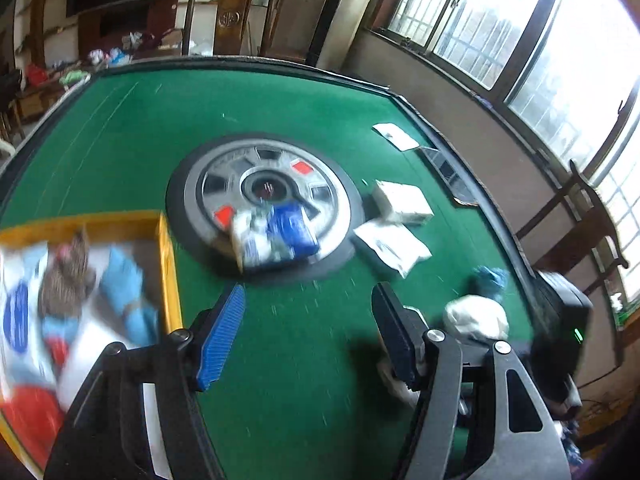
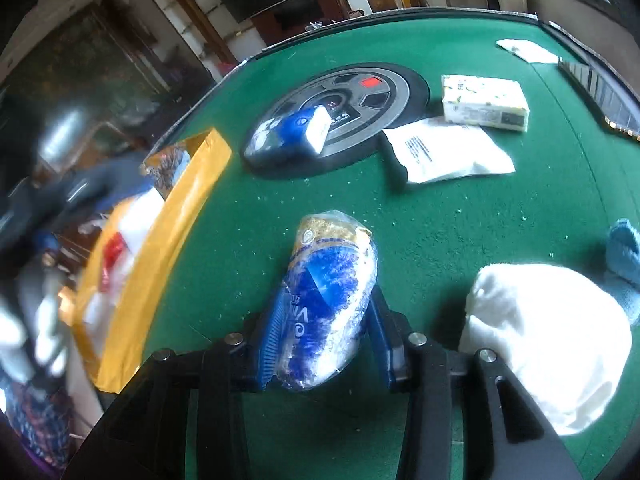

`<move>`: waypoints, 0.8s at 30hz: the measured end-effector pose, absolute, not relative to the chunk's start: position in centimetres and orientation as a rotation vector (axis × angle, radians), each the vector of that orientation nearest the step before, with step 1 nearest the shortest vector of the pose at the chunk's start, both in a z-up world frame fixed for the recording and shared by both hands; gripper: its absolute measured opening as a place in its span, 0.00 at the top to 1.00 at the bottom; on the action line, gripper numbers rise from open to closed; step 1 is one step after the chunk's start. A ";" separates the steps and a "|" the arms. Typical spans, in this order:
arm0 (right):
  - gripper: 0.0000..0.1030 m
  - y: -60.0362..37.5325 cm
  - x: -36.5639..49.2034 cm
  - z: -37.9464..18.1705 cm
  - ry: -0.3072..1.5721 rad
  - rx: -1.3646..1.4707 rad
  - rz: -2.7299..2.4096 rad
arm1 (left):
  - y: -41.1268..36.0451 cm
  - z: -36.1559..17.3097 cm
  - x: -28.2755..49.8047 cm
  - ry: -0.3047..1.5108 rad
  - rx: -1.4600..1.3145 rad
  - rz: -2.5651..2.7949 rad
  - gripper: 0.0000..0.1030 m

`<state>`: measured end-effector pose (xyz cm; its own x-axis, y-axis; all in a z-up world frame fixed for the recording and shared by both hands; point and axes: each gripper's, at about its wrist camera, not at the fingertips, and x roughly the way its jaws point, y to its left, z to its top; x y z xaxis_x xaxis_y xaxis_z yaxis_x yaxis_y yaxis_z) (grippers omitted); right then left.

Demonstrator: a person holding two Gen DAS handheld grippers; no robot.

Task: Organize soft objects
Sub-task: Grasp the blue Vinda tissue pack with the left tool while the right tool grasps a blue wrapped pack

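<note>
Daylight glares through the windows [image 1: 500, 32]; motion blur smears the yellow bin [image 1: 168, 280], edges bowed.

A green felt table [image 2: 460, 208] carries a yellow bin [image 2: 160, 240] at its left, a round centre console [image 2: 404, 96], a tissue box [image 2: 484, 102], a flat white packet [image 2: 452, 148], a white cloth [image 2: 548, 344] and a blue cloth [image 2: 624, 252].

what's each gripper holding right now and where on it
The right gripper clamps the blue tissue pack by its near end. The left gripper holds nothing.
</note>
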<state>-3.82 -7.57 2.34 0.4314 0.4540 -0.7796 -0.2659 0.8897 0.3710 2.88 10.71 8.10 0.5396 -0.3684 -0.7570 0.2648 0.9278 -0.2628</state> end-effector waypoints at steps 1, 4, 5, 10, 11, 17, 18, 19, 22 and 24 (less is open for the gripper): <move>0.65 -7.9 -3.7 2.3 1.029 0.221 0.463 | 9.9 8.0 4.3 0.927 -0.094 -0.376 0.37; 0.65 -8.0 -3.5 2.3 1.020 0.219 0.476 | 9.2 7.4 7.3 0.929 -0.061 -0.353 0.37; 0.65 -8.0 -3.4 2.2 1.019 0.216 0.478 | 9.2 6.9 8.4 0.942 -0.064 -0.347 0.37; 0.65 -8.3 -3.4 2.3 1.018 0.229 0.488 | 9.3 4.4 12.7 1.006 -0.116 -0.333 0.37; 0.65 -8.3 -3.4 2.3 1.018 0.227 0.488 | 9.3 4.1 13.2 1.016 -0.123 -0.339 0.37; 0.65 -8.2 -3.9 2.3 1.012 0.211 0.485 | 9.4 1.8 13.9 1.112 -0.168 -0.380 0.37; 0.65 -8.2 -4.0 2.3 1.012 0.210 0.486 | 9.3 1.8 13.4 1.115 -0.165 -0.406 0.36; 0.65 -8.1 -4.0 2.3 1.011 0.209 0.485 | 9.2 1.8 12.9 1.137 -0.164 -0.428 0.36; 0.65 -7.7 -3.9 2.3 1.010 0.206 0.484 | 8.8 1.8 10.7 1.204 -0.187 -0.527 0.36; 0.65 -7.7 -3.9 2.3 1.011 0.207 0.484 | 8.3 1.8 9.1 1.226 -0.174 -0.563 0.36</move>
